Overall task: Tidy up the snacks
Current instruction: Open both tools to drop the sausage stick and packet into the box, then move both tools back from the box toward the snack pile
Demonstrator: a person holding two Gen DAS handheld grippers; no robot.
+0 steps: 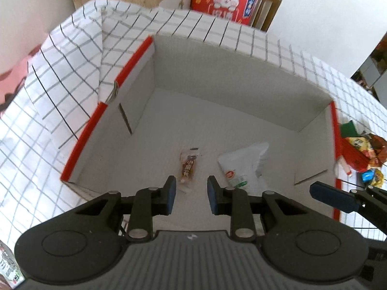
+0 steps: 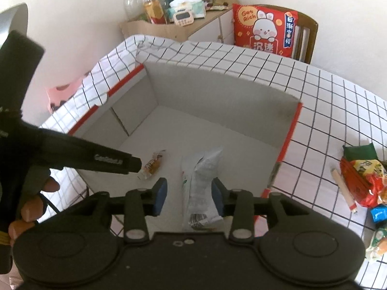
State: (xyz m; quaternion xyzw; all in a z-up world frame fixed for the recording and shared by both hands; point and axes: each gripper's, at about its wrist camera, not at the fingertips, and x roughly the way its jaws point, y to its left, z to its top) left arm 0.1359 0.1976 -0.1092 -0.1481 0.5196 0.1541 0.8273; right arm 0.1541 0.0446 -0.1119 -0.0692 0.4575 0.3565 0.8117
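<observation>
Left wrist view looks down into a white cardboard box [image 1: 217,91] with red edges, which stands on a table covered by a checked cloth [image 1: 60,77]. Two snacks already lie on the floor of the box: a small brown snack bar [image 1: 188,165] in a clear wrapper, and beside it a white pouch [image 1: 244,164] with a red and green mark. The left gripper [image 1: 191,194] hangs above the near side of the box with its jaws parted, and nothing sits between its blue pads; the bar lies just beyond them, not touched.

From the right wrist camera, the right gripper [image 2: 188,194] is also over the box and its jaws are released. The white pouch shows in the gap between them, but the pads do not press on it, so I judge that it lies loose in the box. A person's fingers [image 2: 36,200] holding the other tool show at the left edge.

On the cloth at the right side of the box, well apart from it, a pile of snacks [image 2: 362,181] is waiting: a red packet, a green one, small blue and yellow ones, and a thin stick. I judge that the task is only begun: two items are stored, and most of the pile is not yet moved.
</observation>
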